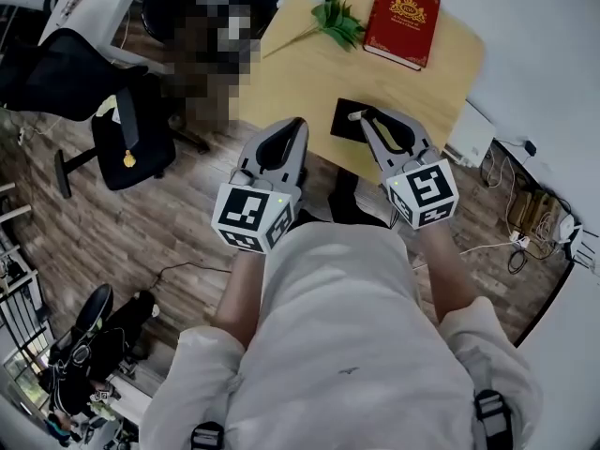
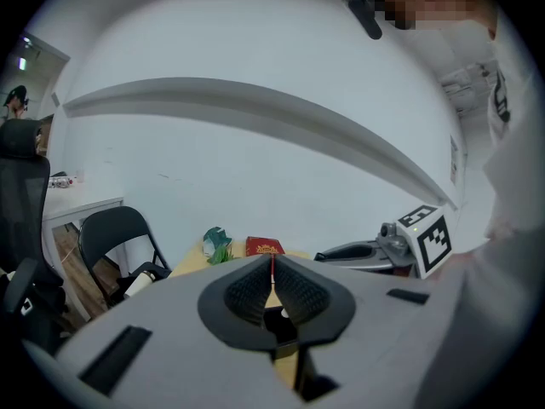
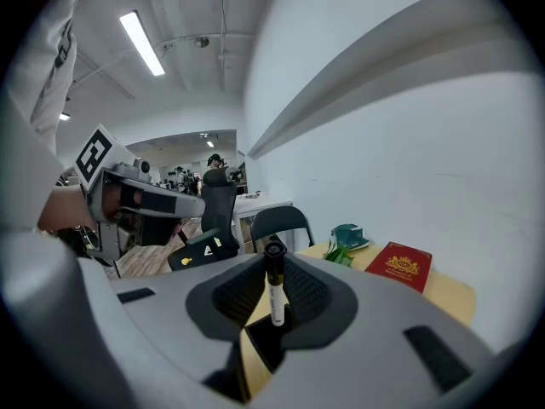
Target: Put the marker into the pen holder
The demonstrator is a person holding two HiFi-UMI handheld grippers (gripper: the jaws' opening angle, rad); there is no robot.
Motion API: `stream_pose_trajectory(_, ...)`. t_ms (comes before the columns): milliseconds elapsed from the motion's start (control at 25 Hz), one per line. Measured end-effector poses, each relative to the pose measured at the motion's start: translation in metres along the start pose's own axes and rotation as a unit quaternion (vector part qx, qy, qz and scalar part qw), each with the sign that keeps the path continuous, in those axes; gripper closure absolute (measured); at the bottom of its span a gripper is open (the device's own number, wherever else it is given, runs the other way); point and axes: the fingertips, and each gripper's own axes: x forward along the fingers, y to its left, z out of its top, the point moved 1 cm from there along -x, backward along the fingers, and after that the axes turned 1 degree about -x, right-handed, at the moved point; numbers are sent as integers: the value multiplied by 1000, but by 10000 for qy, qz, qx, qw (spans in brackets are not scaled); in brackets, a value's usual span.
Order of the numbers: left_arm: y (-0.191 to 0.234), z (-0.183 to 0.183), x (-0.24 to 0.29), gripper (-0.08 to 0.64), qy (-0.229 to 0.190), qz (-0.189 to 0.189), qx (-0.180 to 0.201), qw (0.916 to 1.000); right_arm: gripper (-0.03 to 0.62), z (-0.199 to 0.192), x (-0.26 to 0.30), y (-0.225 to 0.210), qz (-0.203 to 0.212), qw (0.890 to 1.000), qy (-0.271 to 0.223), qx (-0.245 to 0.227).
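The right tool (image 1: 366,120) is clamped on the marker (image 3: 273,290). Its jaws stand partway closed w/ the pads pressing either side of the white barrel, black cap up and sticking out past the tips. Held upright like that, prob. so it can go end-first into a holder w/o re-gripping. The left tool (image 2: 272,264) has its jaws together, only a hairline slit between the pads, nothing in them. It sits beside the right one, just short of the tabletop (image 1: 291,73) edge. It looks like a spare, maybe there to steady the holder if needed. In the head view both tools are close in front of the person's body, tips pointing toward the near edge of the tabletop. Right under the right tool's tips is a dark square shape, which I take to be the pen holder (image 1: 341,126), though can't confirm an opening from here. The red book (image 1: 403,9) and green leafy sprig (image 1: 336,22) lie at the far end, well apart from the work, so no clutter near the target. Judging by this, the marker is carried and close to the holder but not yet in. Next step needs lining up over the opening, then lowering and releasing.
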Motion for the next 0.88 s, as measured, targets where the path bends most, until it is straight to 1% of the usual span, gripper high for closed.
stream_pose_trajectory(240,-5,-8,-1,549,-41,262,-131,9996,529,-9,8,3,252,9985,169,-465)
stream_pose_trajectory(400,-7,-11,-1,549,-46,407,-145,9991,529,-14,12,7,404,9960,306,-738)
stream_pose_trajectory(560,-10,-15,-4,549,-41,545,-195,9983,529,-21,14,11,489,9923,404,-1062)
stream_pose_trajectory(880,-15,-23,-10,549,-29,734,-267,9969,529,-44,22,12,577,9854,601,-1483)
